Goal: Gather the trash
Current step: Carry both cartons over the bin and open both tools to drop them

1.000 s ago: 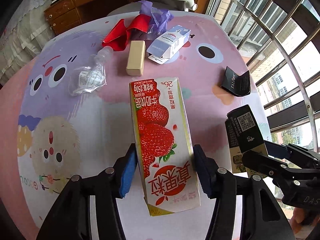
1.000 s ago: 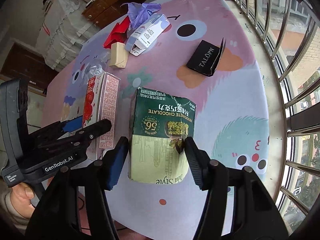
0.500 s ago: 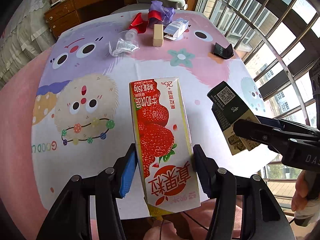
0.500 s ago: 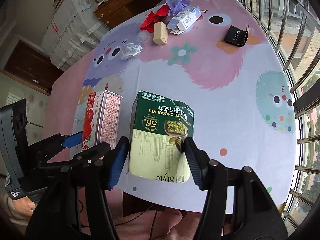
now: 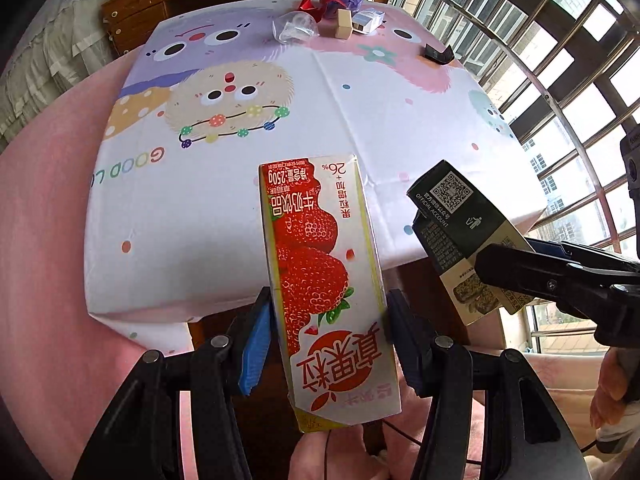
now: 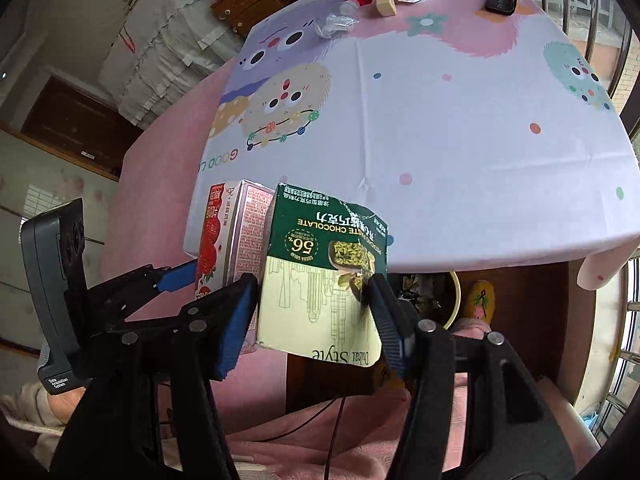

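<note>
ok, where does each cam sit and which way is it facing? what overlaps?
Left wrist: sits on the left claw, looking forward over the strawberry milk carton it grips toward the table; a hand shows at right.
Right wrist: sits on the right claw, looking over the gripped chocolate box at the same table; a sleeve shows at lower left.
Shared: both cartons, each other's claw, the far trash pile.

I see the desk (image 5: pixel 400 128) under a cartoon-printed cloth (image 6: pixel 460 128), with a barred window (image 5: pixel 560 40) to its right. Behind it stands a wooden cabinet (image 5: pixel 136 12); below its near edge, a yellow bowl (image 6: pixel 450 300).
</note>
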`<state>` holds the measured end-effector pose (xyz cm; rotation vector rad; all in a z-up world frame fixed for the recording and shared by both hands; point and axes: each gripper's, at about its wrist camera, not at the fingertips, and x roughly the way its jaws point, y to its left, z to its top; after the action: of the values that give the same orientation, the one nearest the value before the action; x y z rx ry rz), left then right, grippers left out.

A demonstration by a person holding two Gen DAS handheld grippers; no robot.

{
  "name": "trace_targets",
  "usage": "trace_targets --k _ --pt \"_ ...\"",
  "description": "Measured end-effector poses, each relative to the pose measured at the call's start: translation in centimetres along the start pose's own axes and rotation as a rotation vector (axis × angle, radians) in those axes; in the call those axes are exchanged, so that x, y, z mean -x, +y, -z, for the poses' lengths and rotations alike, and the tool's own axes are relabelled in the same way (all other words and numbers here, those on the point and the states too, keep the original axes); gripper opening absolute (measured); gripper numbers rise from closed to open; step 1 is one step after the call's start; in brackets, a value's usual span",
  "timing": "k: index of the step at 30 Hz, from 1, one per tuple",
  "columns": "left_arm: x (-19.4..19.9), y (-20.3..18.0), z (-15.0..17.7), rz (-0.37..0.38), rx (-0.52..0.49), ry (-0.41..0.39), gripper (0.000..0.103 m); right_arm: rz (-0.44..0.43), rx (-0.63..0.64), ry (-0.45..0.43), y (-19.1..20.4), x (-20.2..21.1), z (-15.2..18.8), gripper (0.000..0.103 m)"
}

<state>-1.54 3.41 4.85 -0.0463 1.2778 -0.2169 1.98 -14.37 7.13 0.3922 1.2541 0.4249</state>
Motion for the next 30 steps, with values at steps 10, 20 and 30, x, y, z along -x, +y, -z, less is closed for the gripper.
trace_targets --k 10,20,30 --pt "-1.0 1.3 8.4 0.06 0.033 0.047 0.055 0.036 -0.024 0.129 0.3 -4.0 8.3 0.054" --pt "-11.1 1.3 13.4 0.094 0.12 0.127 0.056 0.058 -0.14 0.176 -6.3 -12.3 12.5 0.054" --pt "-22.0 2.4 14.5 0.088 0.164 0.11 0.064 0.049 -0.229 0.177 -15.3 -23.2 11.9 0.058"
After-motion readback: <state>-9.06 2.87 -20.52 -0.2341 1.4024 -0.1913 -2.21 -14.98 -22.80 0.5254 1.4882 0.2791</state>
